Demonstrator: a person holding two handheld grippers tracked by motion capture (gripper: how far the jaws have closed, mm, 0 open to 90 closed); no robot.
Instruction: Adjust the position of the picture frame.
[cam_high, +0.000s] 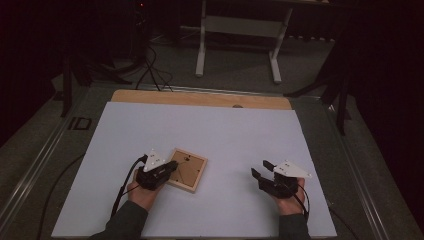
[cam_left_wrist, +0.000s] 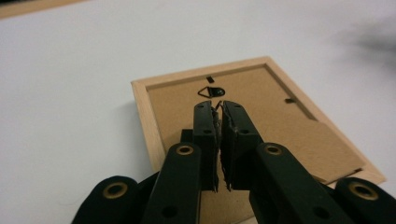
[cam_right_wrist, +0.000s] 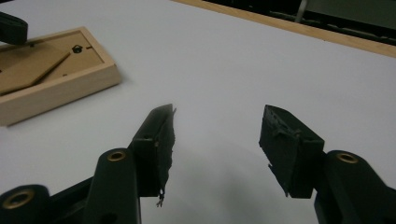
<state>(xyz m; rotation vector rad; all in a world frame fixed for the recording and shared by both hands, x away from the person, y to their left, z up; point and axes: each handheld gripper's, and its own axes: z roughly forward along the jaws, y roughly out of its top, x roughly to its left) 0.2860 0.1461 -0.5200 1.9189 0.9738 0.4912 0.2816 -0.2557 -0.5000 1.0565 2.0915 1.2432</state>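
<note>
Left gripper (cam_left_wrist: 217, 109): over picture frame (cam_left_wrist: 261, 116), jaws nearly together, narrow gap, nothing pinched | frame: face-down on white surface (cam_high: 225, 135) (hanger (cam_left_wrist: 210, 91) just past tips) | right gripper (cam_right_wrist: 217, 126): well right of frame, jaws wide apart, empty

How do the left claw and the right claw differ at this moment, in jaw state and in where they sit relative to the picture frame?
The left claw has its jaws almost together, a thin gap between them; the right claw has its jaws wide apart. The left claw sits over the back of the frame, near its hanger; the right claw is off to the side over the bare white mat. Neither has anything between its jaws.
</note>
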